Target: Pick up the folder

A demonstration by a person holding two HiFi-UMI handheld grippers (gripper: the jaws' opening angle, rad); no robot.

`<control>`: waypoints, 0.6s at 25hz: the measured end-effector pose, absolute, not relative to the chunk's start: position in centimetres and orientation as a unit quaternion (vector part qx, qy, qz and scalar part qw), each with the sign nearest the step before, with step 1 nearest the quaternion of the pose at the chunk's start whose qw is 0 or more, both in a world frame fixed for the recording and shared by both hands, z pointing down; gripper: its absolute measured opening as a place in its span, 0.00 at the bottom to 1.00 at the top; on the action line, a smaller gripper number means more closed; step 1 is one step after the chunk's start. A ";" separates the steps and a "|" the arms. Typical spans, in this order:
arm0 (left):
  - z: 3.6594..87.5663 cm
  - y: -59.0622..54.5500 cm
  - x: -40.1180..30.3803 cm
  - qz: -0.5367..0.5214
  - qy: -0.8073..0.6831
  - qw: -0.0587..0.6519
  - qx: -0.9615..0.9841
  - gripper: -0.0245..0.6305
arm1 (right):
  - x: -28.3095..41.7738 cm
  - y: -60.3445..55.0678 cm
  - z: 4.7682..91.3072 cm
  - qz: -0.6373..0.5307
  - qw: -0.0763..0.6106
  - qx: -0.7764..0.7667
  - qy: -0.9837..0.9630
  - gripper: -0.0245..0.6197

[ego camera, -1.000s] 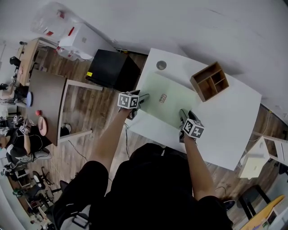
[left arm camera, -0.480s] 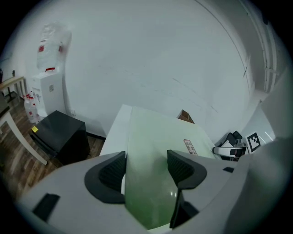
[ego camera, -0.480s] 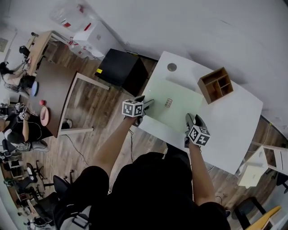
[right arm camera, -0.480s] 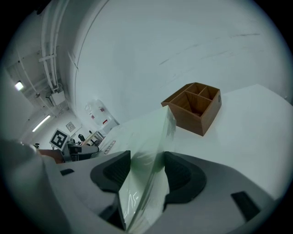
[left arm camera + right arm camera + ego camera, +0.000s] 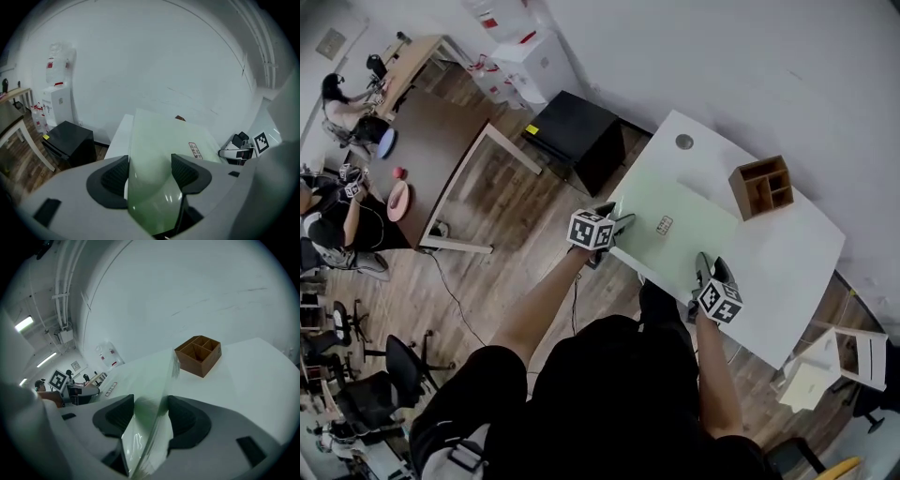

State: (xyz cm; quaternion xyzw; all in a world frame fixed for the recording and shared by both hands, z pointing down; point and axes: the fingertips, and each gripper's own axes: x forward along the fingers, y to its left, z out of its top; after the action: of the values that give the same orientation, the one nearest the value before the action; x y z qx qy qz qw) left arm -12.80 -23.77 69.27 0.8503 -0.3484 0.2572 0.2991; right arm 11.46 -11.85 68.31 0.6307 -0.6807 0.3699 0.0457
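Over the white table the pale green folder is held by its near edge, the left gripper and right gripper each clamped on it, so I judge an even, level lift avoids buckling.

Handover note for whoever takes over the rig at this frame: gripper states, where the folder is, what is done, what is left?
Left gripper: shut on the folder, near edge, left side.
Right gripper: shut on the same edge, right side.
Folder: near edge raised over the white table; whether the far edge is clear cannot be told. Wooden organizer stands beyond it.
Done: two-gripper grasp.
Left: lift it fully clear.
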 end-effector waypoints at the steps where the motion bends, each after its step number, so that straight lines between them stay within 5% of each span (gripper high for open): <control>1: 68.9 -23.1 -13.1 0.252 -0.350 0.299 0.851 0.49 | 11.2 -11.3 67.9 0.368 0.045 0.631 -0.682 0.42; 15: 64.2 -15.8 -15.4 0.156 -0.362 0.302 0.868 0.49 | 9.8 -5.7 60.9 0.317 0.046 0.643 -0.695 0.42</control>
State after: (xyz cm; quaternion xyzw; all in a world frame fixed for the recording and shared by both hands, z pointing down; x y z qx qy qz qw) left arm -15.38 -15.78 64.17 0.8679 -0.3621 0.1556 0.3023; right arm 9.80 -5.75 60.90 0.6434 -0.6953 0.3171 0.0457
